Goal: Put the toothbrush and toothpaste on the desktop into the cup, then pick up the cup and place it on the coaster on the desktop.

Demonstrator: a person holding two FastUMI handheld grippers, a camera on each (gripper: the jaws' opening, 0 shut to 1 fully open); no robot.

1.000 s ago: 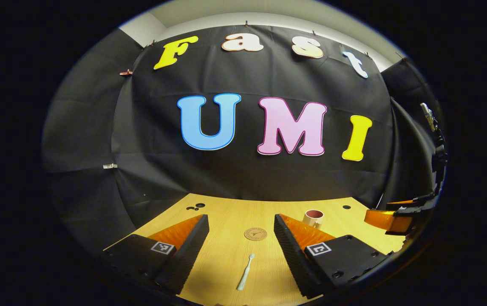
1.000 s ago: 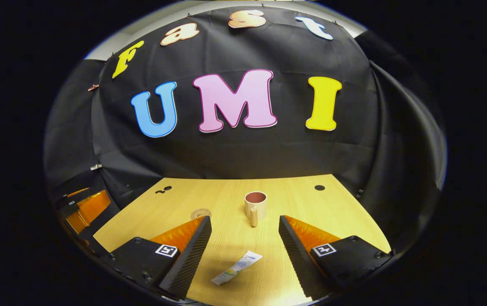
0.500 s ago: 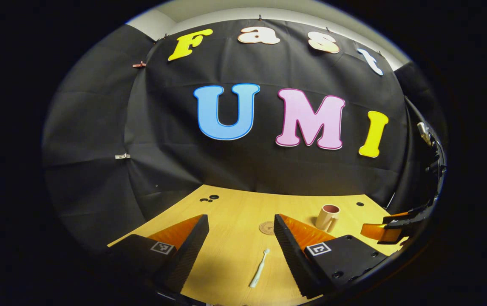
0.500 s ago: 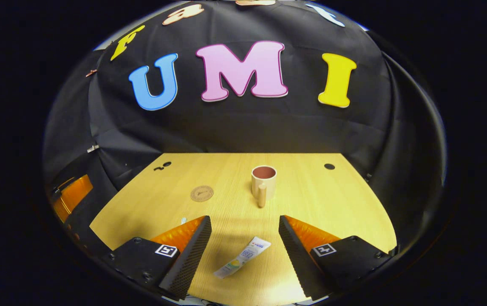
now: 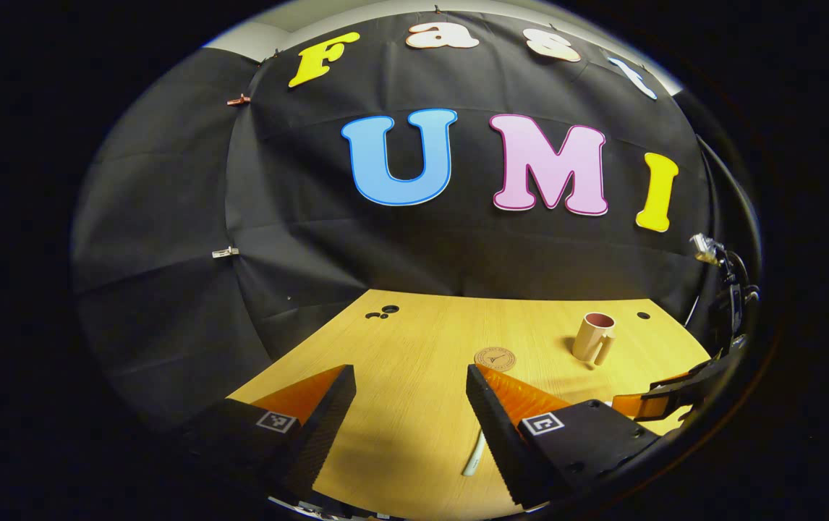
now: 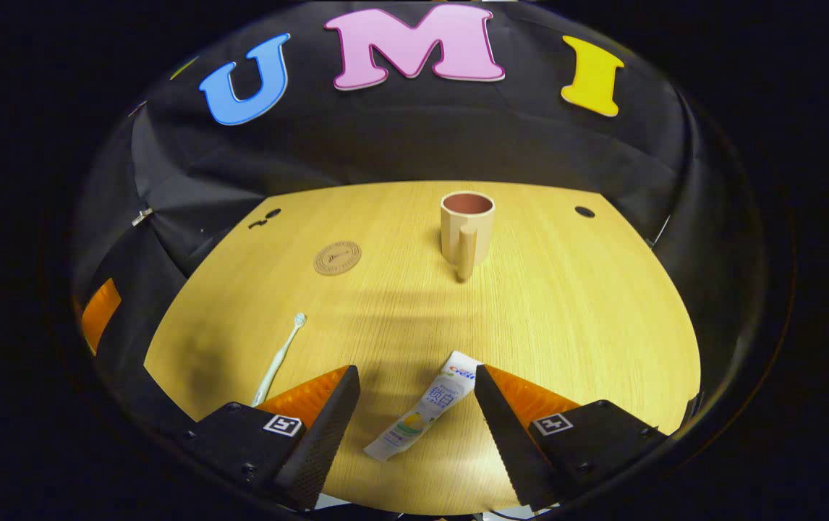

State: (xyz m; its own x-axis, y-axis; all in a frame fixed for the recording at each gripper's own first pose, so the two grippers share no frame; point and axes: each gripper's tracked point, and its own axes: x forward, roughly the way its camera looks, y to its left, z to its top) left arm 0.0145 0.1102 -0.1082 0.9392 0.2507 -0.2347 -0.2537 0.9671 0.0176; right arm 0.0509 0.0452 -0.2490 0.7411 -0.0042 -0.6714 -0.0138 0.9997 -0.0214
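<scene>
now the right hand-held gripper (image 6: 416, 412) hangs low over the tabletop (image 6: 566, 311) with its jaws spread wide and nothing between them but the toothpaste (image 6: 425, 414), which lies flat and slantwise in the gap, its broad end just beside the right-side finger; whether it touches that finger i cannot tell. the tube looks light and soft, likely to dent and slide under pressure, so a hold across its middle, squarely over the flat faces, seems safer than a pinch at the thin crimped tail. the left hand-held gripper (image 5: 409, 416) is likewise spread and empty, and the toothbrush (image 5: 474, 456) lies partly hidden behind its right-side finger. in the right gripper view the toothbrush (image 6: 278, 357) is a thin, stiff, pale stick lying well left of the tube; it sits so low on the wood that it probably needs a grip on the handle's thicker stretch, not the bristle head. the cup (image 6: 466, 229) stands upright and empty farther back, handle facing the camera, rigid and probably smooth-sided. the coaster (image 6: 337, 257) lies flat to its left, apart from it.
</scene>
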